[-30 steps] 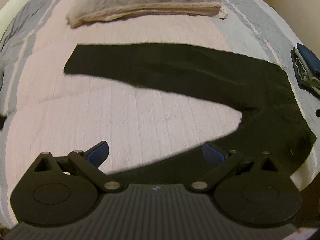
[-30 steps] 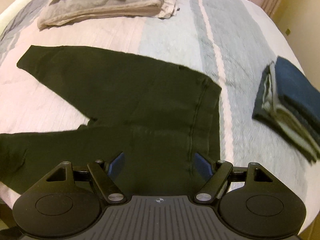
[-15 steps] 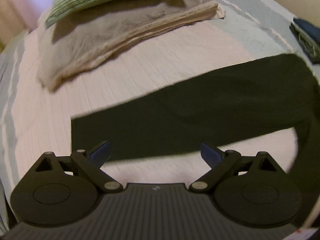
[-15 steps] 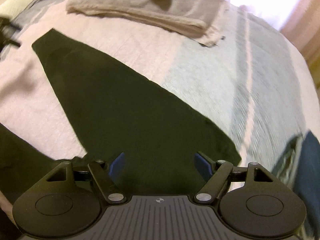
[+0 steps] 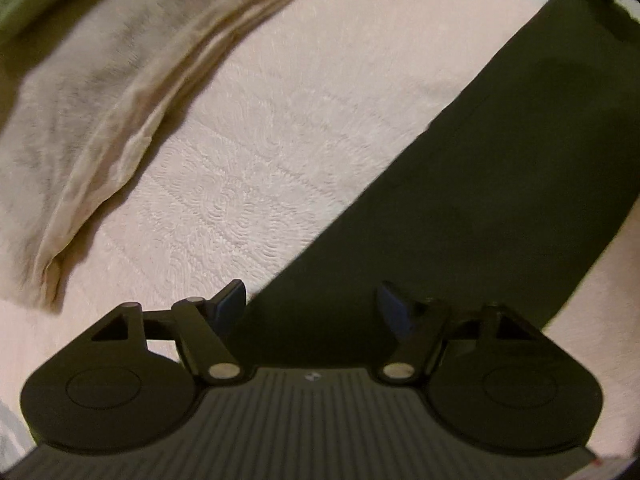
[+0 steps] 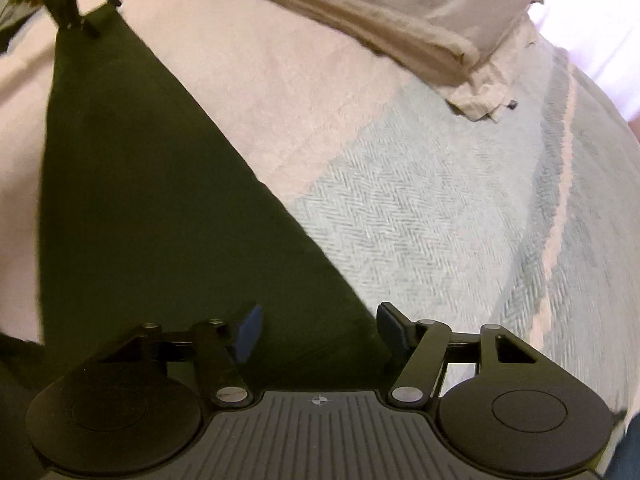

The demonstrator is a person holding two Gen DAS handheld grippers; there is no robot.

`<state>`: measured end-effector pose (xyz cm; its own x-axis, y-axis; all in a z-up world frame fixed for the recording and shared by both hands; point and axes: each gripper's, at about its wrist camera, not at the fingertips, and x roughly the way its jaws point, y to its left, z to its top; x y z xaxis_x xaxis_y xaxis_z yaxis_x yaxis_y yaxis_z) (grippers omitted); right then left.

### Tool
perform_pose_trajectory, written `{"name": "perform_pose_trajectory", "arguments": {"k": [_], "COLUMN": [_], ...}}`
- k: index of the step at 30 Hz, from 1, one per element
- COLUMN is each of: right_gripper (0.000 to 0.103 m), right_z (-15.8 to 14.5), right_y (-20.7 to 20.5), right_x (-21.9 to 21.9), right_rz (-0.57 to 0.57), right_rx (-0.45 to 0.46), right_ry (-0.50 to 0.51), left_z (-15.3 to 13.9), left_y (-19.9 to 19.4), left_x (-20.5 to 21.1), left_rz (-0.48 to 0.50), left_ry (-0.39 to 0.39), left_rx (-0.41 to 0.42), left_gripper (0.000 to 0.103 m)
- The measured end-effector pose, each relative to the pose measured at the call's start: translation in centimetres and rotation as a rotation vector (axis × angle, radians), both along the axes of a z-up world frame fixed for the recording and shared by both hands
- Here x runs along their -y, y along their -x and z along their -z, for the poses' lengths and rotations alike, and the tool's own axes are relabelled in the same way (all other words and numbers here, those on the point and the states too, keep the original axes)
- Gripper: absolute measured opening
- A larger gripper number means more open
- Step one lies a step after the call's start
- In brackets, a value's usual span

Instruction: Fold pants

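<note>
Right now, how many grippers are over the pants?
2. Left gripper is open over the leg end of the pants; it also shows far off in the right view. Right gripper is open over the pants' edge.

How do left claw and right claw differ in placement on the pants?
The left claw sits over the hem end of the pants, on pink bedspread. The right claw sits over the pants' far edge at the waist end, beside the teal stripe. Both are open, gripping nothing.

Warm, dim indoor light tints both views yellow, and motion blur smears the folded blanket (image 5: 92,92) and bedspread (image 6: 420,216). Fisheye bending curves the edges; bright glare blows out the right wrist view's upper right corner
</note>
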<state>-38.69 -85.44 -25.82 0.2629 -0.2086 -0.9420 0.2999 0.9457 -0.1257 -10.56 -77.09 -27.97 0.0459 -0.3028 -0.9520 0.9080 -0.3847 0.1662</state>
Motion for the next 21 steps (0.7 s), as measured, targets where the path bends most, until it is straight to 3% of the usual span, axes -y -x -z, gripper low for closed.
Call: {"name": "perform_pose_trajectory", "arguments": {"k": [3, 10, 15, 17, 19, 21], "right_gripper": [0.060, 0.059, 0.059, 0.059, 0.059, 0.059], "right_z": [1.8, 3.7, 3.8, 3.4, 3.0, 2.4], "right_y": [-0.2, 0.2, 0.8, 1.2, 1.7, 2.4], "right_x": [1.6, 3.0, 3.2, 3.1, 3.0, 3.1], "right_rz": [-0.025, -0.036, -0.025, -0.028, -0.029, -0.025], "right_rx": [-0.012, -0.020, -0.007, -0.011, -0.014, -0.013], "right_ry": [-0.005, -0.027, -0.037, -0.035, -0.034, -0.027], "left_z": [1.5, 4.5, 4.5, 4.0, 2.9, 1.7], "left_y": [-1.2, -2.8, -1.6, -1.3, -1.3, -1.1], "left_x": [1.3, 4.3, 4.9, 4.4, 3.9, 3.1], "left_rz": [0.026, 0.092, 0.174, 0.212, 0.216, 0.231], "left_ry": [-0.037, -0.219, -0.318, -0.321, -0.308, -0.285], "left_rx": [-0.003, -0.062, -0.049, -0.005, 0.004, 0.031], "left_gripper": [0.063, 0.060, 0.021, 0.011, 0.009, 0.000]}}
